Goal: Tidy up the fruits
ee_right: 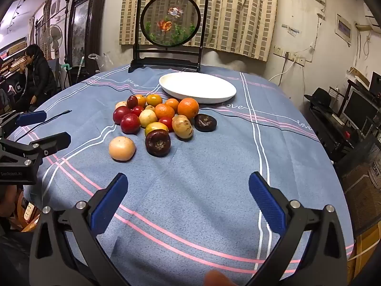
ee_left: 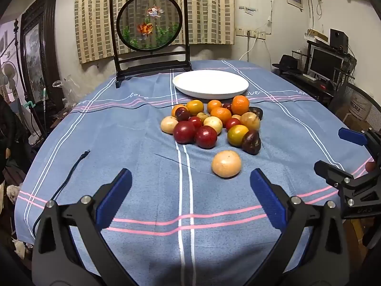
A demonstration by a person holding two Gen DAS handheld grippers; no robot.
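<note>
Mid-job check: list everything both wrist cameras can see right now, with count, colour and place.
Lone fruit: one, pale tan, on the cloth nearest the grippers, apart from the pile.
Fruit pile: well over a dozen, red, orange, yellow, pale and dark brown; mid-table; exact count hidden by overlap.
Plate: one, white, empty, just behind the pile.
Fish screen: one, black frame, far table edge.
Cable: one, black, left side of the cloth.
Tablecloth: one, blue with white and pink stripes.
Seated person: one, dark clothing, far left of the room.
Left gripper: blue-padded fingers open, nothing between.
Right gripper: the same, open.
</note>
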